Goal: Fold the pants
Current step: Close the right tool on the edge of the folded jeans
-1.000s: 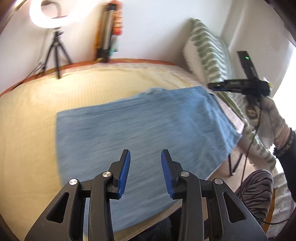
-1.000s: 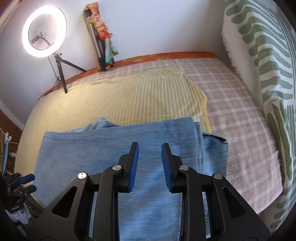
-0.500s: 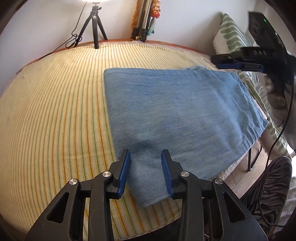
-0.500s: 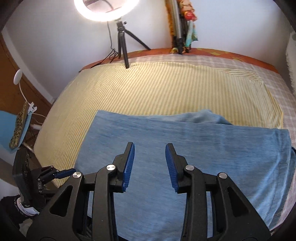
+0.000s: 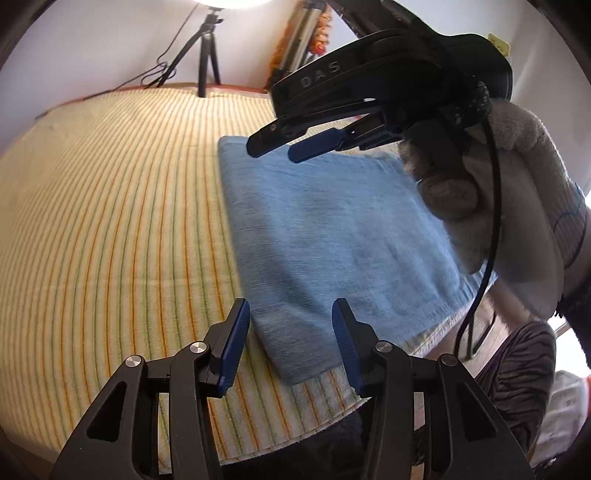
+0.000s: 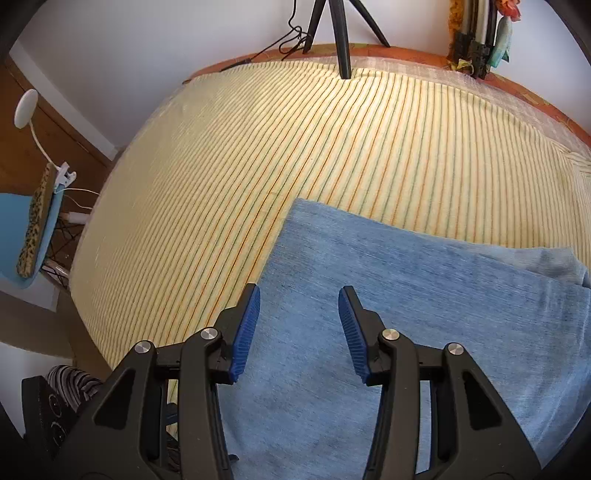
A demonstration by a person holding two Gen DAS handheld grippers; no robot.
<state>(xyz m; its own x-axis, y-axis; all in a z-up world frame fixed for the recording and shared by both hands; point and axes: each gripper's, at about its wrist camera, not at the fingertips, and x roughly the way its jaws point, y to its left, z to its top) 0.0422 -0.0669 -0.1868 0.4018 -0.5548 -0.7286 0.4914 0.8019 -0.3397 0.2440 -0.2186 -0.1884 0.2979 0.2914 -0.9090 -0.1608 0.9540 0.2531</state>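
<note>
Left wrist view: left gripper (image 5: 290, 341), blue-padded fingers spread wide, holding nothing, poised just above the near corner of the pants (image 5: 332, 236). Pants: light blue denim, folded into a flat rectangle, lying on the yellow striped cloth (image 5: 110, 221) close to its near edge. Right gripper (image 5: 295, 146), black body marked "DAS", held in a white-gloved right hand (image 5: 498, 192) above the far part of the pants; fingers seen side-on, so whether they are spread or pressed together cannot be told here. Tripod (image 5: 205, 48) standing at the far wall. Right wrist view: right gripper (image 6: 299, 330), fingers spread apart and empty, hovering over the pants (image 6: 424, 295) near their left edge. Pants fill the lower right of the view, a second layer showing at the far right. Striped cloth (image 6: 277, 147) extends beyond them. Tripod (image 6: 340, 33) legs at the far edge; blue chair (image 6: 22, 229) with a leopard-print item on it at the left.
</note>
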